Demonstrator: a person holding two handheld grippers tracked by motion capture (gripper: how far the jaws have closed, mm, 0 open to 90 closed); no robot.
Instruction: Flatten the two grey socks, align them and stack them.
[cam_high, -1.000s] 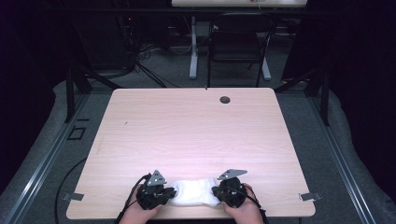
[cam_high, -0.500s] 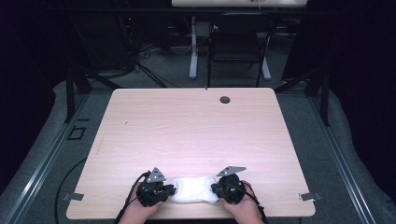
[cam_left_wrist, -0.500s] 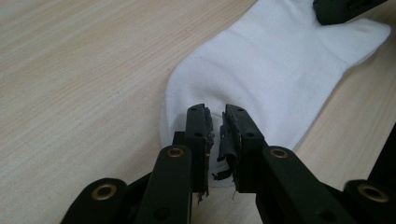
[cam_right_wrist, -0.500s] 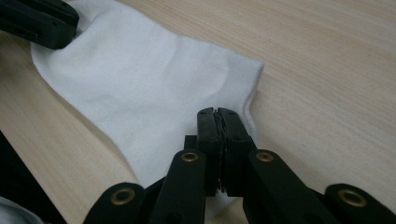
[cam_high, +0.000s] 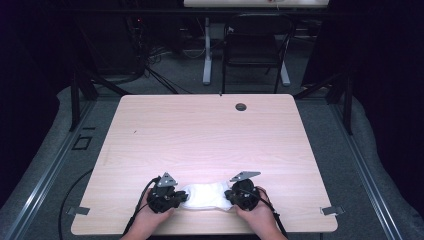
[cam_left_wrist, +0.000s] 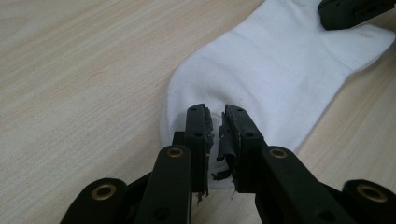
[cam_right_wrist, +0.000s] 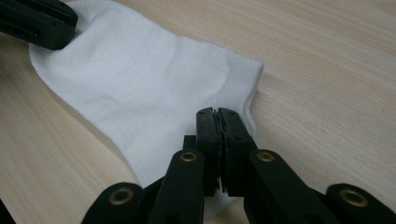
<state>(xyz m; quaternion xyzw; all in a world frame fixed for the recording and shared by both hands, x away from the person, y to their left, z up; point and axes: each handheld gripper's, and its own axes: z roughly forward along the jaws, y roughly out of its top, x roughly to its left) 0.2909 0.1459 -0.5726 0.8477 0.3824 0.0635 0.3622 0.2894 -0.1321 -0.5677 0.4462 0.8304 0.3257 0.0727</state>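
A white sock (cam_high: 205, 196) lies flat near the front edge of the light wooden table (cam_high: 210, 135), stretched between my two grippers. My left gripper (cam_high: 181, 198) holds the rounded toe end, its jaws (cam_left_wrist: 215, 126) nearly together with the fabric pinched at their tips. My right gripper (cam_high: 229, 197) is shut on the ribbed cuff edge (cam_right_wrist: 243, 79), jaws pressed tight (cam_right_wrist: 217, 123). In the left gripper view the sock (cam_left_wrist: 280, 70) runs away to the right gripper (cam_left_wrist: 355, 11). In the right gripper view the sock (cam_right_wrist: 140, 79) runs to the left gripper (cam_right_wrist: 37, 23).
A small dark cable hole (cam_high: 241, 106) sits near the table's far edge. Behind the table stand a black chair (cam_high: 255, 47) and a white desk leg (cam_high: 206, 55) on grey floor. Metal brackets (cam_high: 332, 210) mark the front corners.
Both grippers, with the sock between them, have shifted slightly away from the table's front edge. Their hold on the sock looks the same.
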